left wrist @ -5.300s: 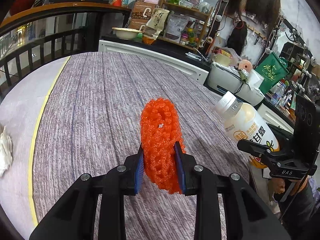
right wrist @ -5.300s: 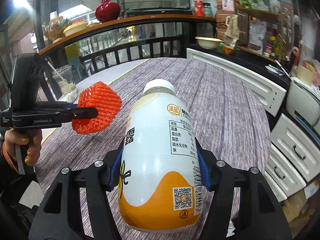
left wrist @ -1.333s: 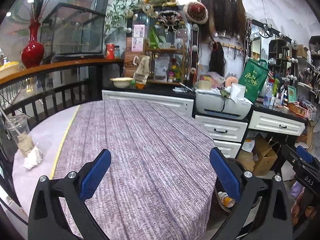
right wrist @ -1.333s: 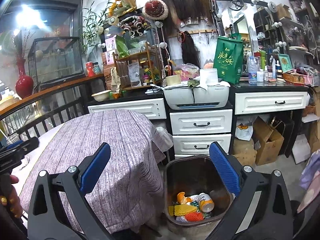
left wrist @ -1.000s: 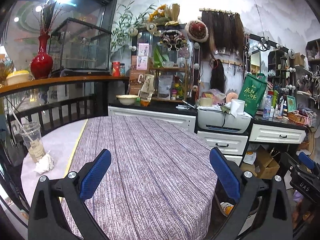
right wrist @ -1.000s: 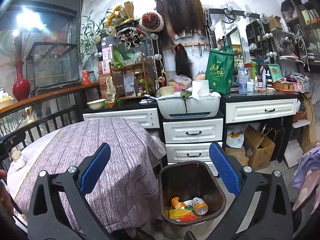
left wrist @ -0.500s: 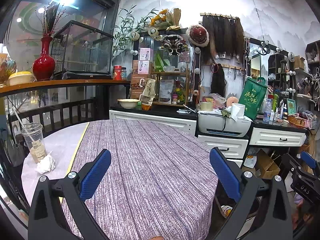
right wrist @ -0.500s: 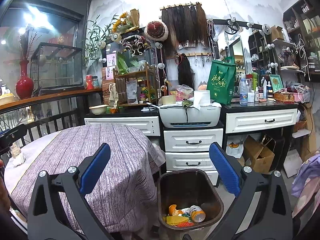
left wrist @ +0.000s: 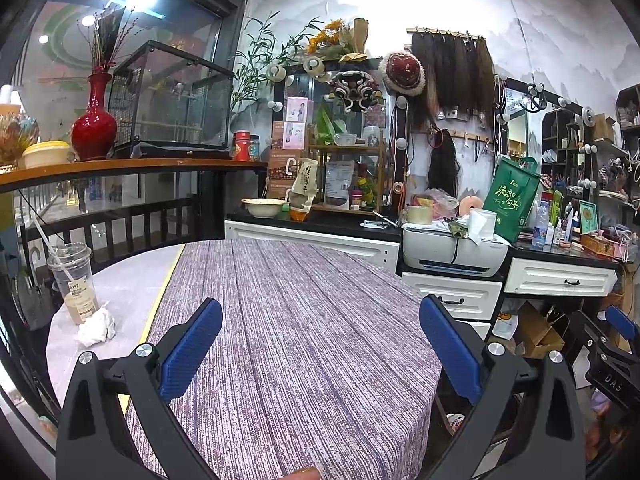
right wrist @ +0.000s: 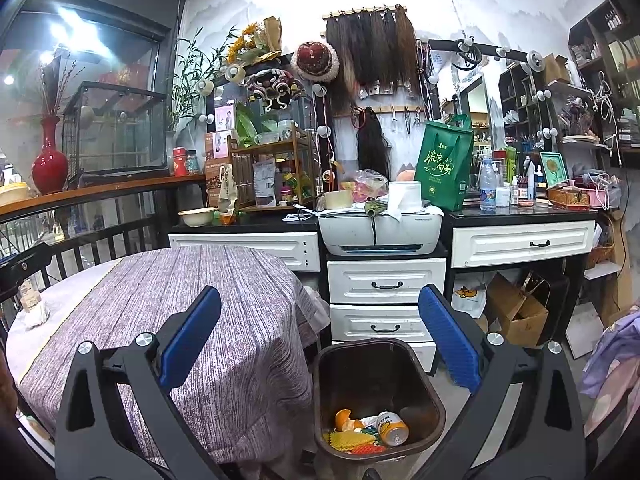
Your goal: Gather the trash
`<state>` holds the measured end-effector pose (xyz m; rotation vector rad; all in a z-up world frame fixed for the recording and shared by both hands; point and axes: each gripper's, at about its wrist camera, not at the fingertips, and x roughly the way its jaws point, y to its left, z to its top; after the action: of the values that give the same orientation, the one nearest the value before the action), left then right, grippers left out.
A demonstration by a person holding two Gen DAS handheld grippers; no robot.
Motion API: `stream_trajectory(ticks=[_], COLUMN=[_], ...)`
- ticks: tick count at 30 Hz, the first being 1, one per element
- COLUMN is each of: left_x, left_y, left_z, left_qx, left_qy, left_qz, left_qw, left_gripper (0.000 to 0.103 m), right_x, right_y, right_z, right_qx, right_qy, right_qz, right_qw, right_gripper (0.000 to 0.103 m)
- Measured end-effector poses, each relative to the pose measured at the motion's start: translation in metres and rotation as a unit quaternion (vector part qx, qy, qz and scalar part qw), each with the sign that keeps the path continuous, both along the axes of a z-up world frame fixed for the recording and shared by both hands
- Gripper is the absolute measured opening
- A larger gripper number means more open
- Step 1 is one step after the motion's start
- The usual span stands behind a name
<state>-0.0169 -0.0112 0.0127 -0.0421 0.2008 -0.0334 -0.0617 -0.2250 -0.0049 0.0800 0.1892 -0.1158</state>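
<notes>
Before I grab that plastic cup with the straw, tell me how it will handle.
The plastic cup looks tall, narrow-based and only partly filled, so it probably tips easily. Its thin clear wall likely buckles under a hard squeeze. The straw leans out and may snag; the crumpled tissue beside it looks light.

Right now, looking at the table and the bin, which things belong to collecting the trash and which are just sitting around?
Part of the job:
- plastic cup with a straw, on the table's far left edge
- crumpled tissue beside it
- trash bin, already holding a bottle and orange net
- left gripper and right gripper, both open and empty

Just lying about:
- printer
- green bag
- red vase
</notes>
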Motion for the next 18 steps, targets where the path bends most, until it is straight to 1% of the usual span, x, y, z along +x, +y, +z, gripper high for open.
stream_trajectory(ticks=[18], left_x=[0.0005], left_y=[0.0045], left_z=[0.0012], left_qx=[0.001], left_qy=[-0.001], left_qz=[0.001], left_qw=[1.0000], left_gripper=[0.098], right_x=[0.0007], right_y=[-0.0024], right_z=[-0.0014], right_qx=[-0.001], right_qy=[0.001], right_qz=[-0.003], right_qw=[1.000], right_gripper=[0.097])
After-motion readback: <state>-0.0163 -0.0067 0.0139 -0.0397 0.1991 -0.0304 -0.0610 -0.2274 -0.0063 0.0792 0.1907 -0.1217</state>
